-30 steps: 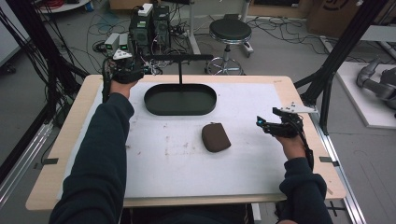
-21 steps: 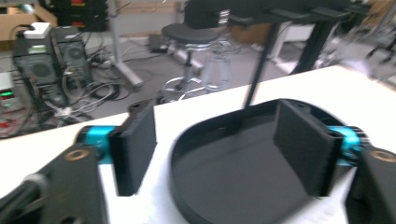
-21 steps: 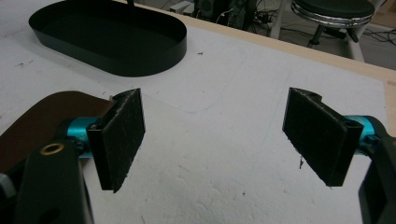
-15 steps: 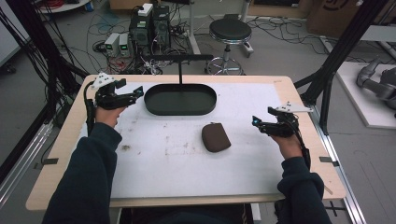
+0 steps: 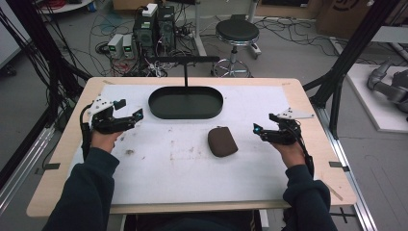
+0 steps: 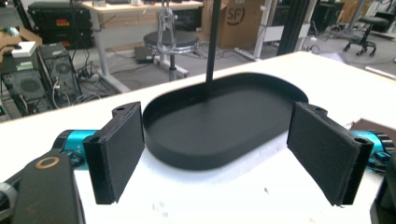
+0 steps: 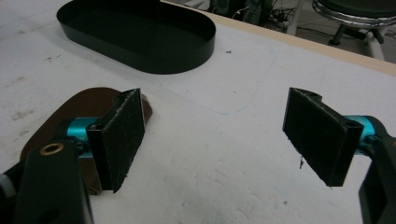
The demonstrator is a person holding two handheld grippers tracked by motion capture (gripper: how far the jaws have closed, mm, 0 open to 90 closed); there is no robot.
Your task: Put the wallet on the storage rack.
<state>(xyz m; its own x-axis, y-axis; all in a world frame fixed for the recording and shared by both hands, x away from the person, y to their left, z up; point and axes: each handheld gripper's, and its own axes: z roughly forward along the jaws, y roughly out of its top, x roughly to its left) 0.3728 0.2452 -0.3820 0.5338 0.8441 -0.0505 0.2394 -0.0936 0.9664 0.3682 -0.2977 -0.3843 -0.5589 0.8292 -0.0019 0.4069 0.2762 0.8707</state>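
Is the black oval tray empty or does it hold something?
Empty. The tray shows only its bare black floor; the brown pouch lies outside it.

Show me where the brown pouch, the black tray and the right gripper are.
brown pouch (image 5: 222,141): high view, middle of its top.
black tray (image 5: 185,114): high view, near rim.
right gripper (image 5: 256,129): high view, between its open fingertips.

black tray (image 5: 185,102) ahead, brown pouch (image 5: 222,142) between tongs

I work in a lab: beyond the jaws stand computer towers (image 5: 154,24), tangled floor cables (image 5: 43,53), a round stool (image 5: 236,32) and cardboard boxes (image 6: 243,21).
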